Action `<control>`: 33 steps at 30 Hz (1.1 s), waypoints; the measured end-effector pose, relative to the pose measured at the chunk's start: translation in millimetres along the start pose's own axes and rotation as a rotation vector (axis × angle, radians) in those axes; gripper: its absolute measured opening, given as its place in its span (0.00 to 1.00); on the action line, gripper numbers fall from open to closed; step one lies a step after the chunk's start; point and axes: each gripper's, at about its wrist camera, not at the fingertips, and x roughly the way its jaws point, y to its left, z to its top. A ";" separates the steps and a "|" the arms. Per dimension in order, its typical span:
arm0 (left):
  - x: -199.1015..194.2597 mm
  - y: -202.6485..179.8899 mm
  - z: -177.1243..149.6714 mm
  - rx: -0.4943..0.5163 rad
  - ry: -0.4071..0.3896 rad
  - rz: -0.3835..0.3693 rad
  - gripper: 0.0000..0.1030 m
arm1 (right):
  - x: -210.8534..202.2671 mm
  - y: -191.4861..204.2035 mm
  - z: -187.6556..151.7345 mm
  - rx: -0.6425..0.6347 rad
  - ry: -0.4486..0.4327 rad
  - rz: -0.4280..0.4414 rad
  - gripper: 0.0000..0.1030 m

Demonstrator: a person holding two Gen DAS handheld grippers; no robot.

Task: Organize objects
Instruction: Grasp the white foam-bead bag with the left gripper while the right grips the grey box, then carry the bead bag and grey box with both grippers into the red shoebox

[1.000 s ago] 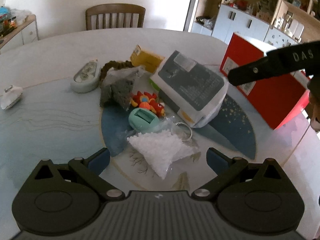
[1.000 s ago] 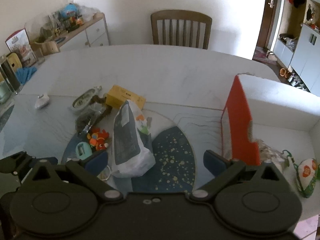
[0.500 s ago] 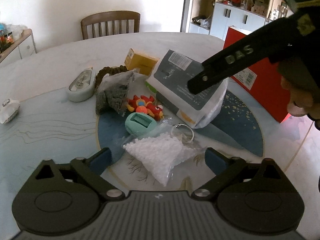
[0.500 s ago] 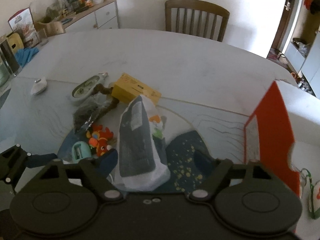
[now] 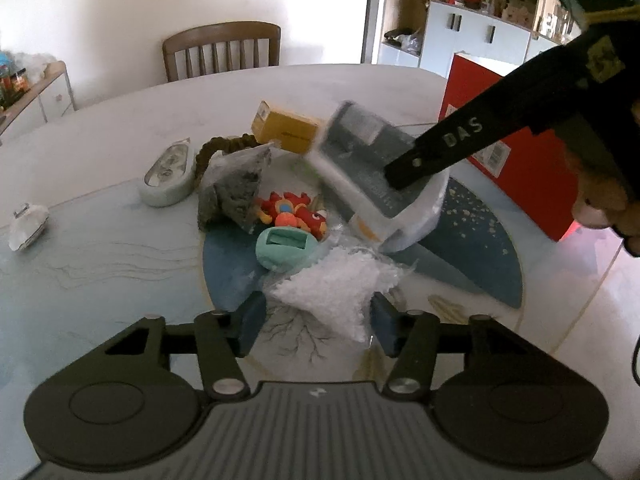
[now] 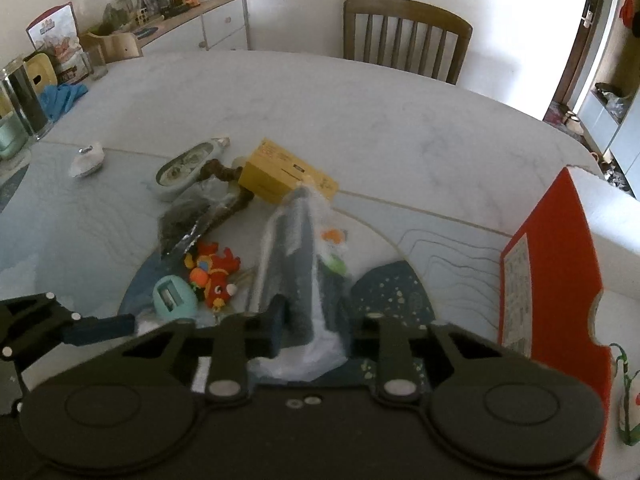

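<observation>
Both grabs are happening at once here. The right gripper (image 6: 316, 330) has just been closing and is clamped on the near end of the big grey-and-white pouch (image 6: 298, 264), which looks blurred and tipped up on its edge, so I'd guess it's coming off the desk (image 6: 360, 120). The left gripper (image 5: 312, 322) has just been closing too, with the clear bag of white pellets (image 5: 340, 284) between its jaws, but I can't tell whether the pads are actually pressing on it yet.

Next move, as I read it: finish the squeeze on the pellet bag, then carry the pouch to the red box (image 6: 556, 276) at the right edge of the desk, where a couple of items already sit inside.

The pouch is soft and floppy, grey printed face with white sides and a label near the top. It sits mid-desk over the blue round mat (image 5: 472, 248), with the yellow carton (image 6: 280, 172) just behind it and the red plush toy (image 6: 214, 274) and mint-green gadget (image 6: 174, 294) beside it.
</observation>
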 end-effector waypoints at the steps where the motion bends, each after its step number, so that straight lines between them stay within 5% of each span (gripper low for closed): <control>1: -0.3 0.2 -0.3 -0.001 -0.001 -0.001 0.46 | -1.7 0.3 -0.2 0.003 -0.002 -0.003 0.13; 4: -2.0 -1.4 -0.5 0.007 0.002 -0.001 0.31 | -9.2 -0.5 -1.7 0.017 -0.014 -0.003 0.11; 14: -16.0 -4.2 -4.2 0.009 -0.004 0.007 0.11 | -47.3 -6.8 -19.6 0.067 -0.049 0.002 0.11; 33: -88.5 -20.6 24.6 -0.033 -0.113 -0.046 0.09 | -126.1 -13.3 -55.5 0.081 -0.077 0.022 0.10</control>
